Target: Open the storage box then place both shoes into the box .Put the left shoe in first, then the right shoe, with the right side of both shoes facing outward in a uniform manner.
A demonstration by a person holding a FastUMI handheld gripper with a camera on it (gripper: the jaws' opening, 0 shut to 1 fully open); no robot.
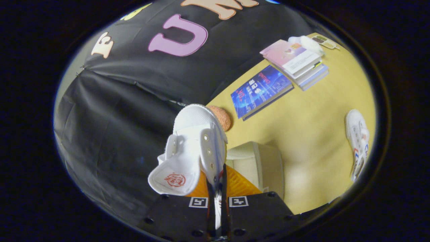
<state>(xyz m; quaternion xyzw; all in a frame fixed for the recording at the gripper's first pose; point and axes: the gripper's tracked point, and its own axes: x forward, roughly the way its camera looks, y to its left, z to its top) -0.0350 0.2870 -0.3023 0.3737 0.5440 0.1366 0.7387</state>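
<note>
Hand-held gripper (217, 188) pinched tight on white shoe (193, 144), shoe hiding most of cream box (258, 161).

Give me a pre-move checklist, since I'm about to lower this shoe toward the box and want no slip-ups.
1. Grip: hand-held gripper shut on the white shoe, fingers pinching its eyelet edge: ok.
2. Shoe lifted off the yellow table: ok.
3. Which shoe this is, left or right: cannot tell.
4. Second white shoe lying on the table, out of the way: ok.
5. Storage box open: cannot tell; an orange part and a cream part show just behind the shoe.
6. Blue book and book stack well beyond the box: ok.
</note>
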